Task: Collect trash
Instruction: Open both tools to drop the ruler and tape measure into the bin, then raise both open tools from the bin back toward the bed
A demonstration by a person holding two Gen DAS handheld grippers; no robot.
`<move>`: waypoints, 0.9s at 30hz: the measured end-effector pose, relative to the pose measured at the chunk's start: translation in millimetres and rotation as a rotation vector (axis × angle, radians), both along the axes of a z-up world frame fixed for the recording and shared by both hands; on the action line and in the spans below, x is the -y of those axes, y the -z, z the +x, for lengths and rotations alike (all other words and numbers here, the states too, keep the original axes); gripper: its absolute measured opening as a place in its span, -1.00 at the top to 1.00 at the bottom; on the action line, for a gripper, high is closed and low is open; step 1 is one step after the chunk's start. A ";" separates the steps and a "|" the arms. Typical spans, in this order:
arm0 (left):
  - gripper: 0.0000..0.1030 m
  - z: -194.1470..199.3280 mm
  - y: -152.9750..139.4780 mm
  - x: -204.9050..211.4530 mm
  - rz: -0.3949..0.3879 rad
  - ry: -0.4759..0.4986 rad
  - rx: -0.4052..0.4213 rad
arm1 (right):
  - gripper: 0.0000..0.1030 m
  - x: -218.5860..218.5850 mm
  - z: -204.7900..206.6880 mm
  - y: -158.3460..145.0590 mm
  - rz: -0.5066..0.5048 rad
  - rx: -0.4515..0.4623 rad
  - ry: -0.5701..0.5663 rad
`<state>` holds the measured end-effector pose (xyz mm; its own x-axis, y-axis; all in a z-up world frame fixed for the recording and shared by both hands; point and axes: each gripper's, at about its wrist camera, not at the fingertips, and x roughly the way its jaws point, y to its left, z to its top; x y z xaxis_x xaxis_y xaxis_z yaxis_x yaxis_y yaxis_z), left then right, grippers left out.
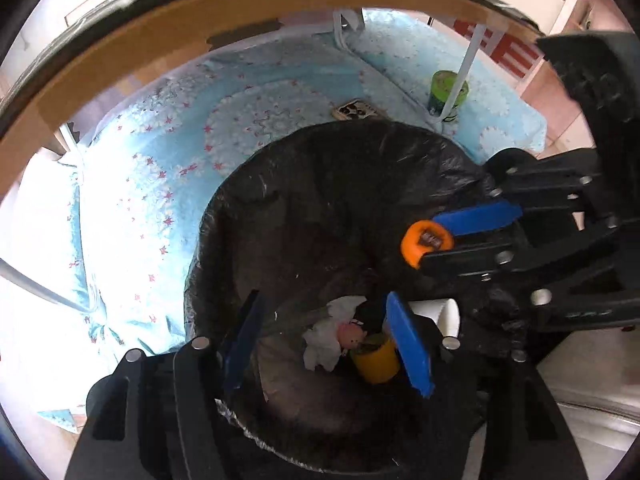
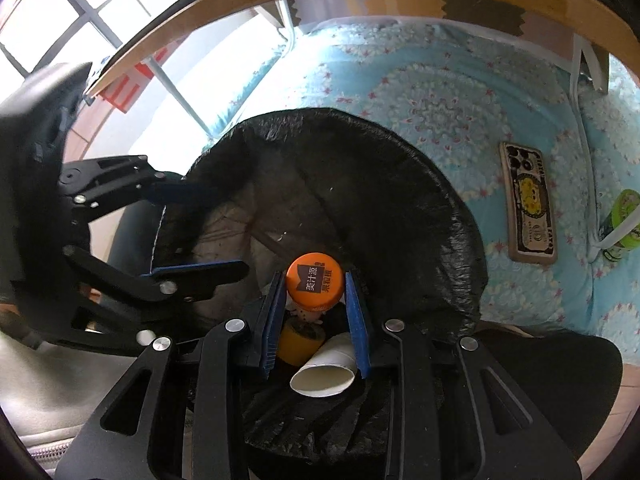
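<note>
The right gripper [image 2: 315,308] holds an orange bottle cap [image 2: 315,284] over the trash bin [image 2: 400,200]. Its blue jaws are pinching the cap from both sides. The cap has writing on its top.

The bin has a black bag [image 1: 340,184] in it. Down in the bag lie a white paper cup [image 2: 324,374], a yellow roll of tape [image 2: 298,342], some crumpled white tissue [image 1: 324,336] and a small pink toy [image 1: 352,334].

The left gripper [image 1: 324,340] hangs over the near side of the bin. Its jaws are spread wide and hold nothing.

The bin stands right beside a bed [image 1: 160,160] with a light blue sheet. The sheet has white flowers and little pink stars on it. A phone case [image 2: 528,204] lies flat on the bed, near the edge by the bin. A green cup [image 1: 448,92] stands on the bed a bit past it, next to a white cord [image 1: 460,76]. A wooden board [image 1: 200,32] runs above the bed.
</note>
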<state>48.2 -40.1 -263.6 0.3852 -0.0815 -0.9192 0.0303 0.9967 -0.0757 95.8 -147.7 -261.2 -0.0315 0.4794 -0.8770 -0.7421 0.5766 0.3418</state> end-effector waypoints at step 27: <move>-0.18 -31.7 -105.7 -5.2 0.031 0.010 0.238 | 0.10 25.5 1.4 -65.6 0.094 0.135 0.063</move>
